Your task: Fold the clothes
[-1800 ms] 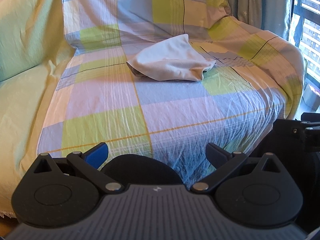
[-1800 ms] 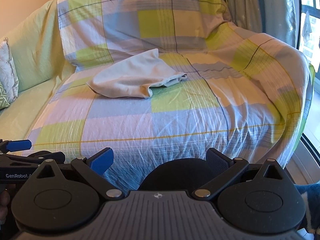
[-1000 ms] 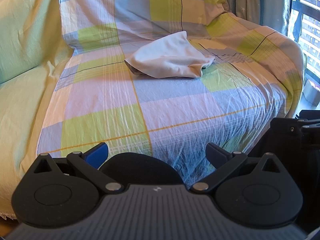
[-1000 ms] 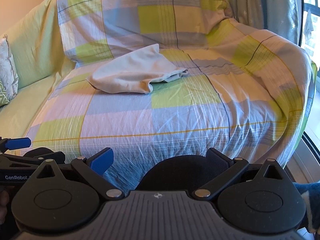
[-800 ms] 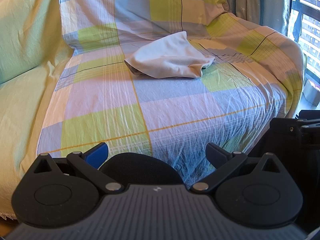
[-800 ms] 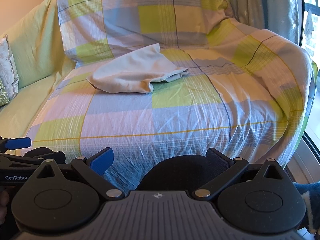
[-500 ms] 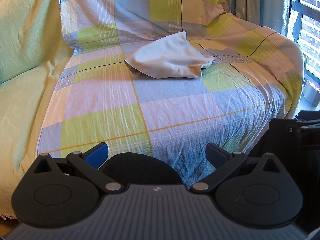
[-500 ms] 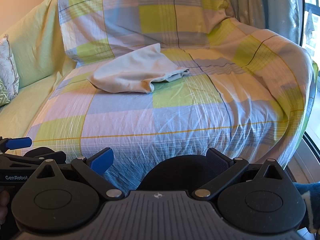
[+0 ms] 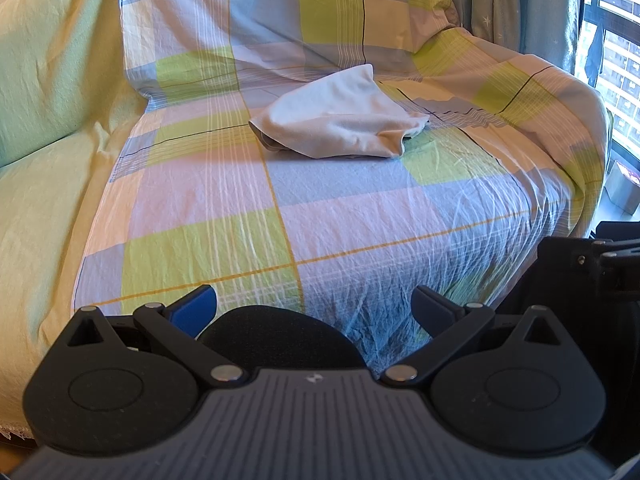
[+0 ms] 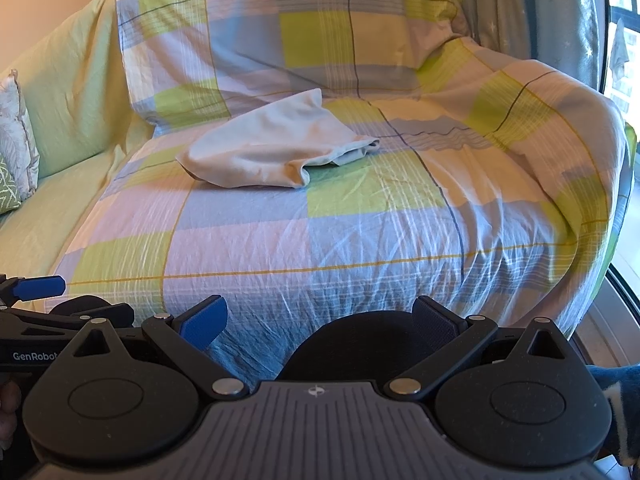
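Both views slightly nearer white garment (image 9: 340, 120), tools spread wide, level

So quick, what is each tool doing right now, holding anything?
Left tool: open, holding nothing.
Right tool: open, holding nothing.
The white garment lies untouched on the sofa.

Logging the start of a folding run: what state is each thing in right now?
White garment: crumpled in a loose heap on the sofa seat, not held.
Checked sheet: draped over the sofa, wrinkled.
Left gripper: open, empty.
Right gripper: open, empty.
Curtain: drawn aside by the window.
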`<action>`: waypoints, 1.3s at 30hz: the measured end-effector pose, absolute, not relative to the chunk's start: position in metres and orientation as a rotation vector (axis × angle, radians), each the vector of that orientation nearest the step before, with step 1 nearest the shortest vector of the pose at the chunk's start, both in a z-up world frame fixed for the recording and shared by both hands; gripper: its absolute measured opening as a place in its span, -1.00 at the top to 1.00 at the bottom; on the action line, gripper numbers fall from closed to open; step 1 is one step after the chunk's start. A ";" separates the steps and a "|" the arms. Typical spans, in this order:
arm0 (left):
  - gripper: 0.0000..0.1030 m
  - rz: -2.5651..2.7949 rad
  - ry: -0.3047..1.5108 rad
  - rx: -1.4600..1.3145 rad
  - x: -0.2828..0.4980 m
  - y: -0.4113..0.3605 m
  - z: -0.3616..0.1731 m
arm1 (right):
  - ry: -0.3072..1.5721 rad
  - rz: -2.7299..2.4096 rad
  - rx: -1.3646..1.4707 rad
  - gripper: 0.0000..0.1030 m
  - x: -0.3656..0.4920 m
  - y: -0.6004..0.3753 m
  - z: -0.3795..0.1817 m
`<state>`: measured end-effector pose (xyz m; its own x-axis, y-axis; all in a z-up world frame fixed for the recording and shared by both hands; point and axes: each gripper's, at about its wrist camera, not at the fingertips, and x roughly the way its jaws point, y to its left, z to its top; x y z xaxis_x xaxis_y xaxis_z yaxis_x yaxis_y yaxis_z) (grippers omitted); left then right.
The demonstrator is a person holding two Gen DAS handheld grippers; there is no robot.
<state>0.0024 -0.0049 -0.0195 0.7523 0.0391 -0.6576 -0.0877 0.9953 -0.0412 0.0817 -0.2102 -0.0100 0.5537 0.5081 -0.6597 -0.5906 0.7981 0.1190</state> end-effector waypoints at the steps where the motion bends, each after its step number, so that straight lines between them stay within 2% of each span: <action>1: -0.98 0.070 0.716 -0.071 0.002 -0.005 -0.019 | 0.739 0.652 -0.122 -0.97 0.082 -0.210 -0.010; 39: -0.98 0.108 0.710 -0.074 0.002 -0.004 -0.018 | 0.748 0.670 -0.114 -0.97 0.086 -0.209 -0.014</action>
<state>0.0020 -0.0038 -0.0182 0.7533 0.0738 -0.6535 -0.1243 0.9918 -0.0312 0.0859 -0.2090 -0.0135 0.5374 0.5224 -0.6621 -0.6007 0.7881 0.1342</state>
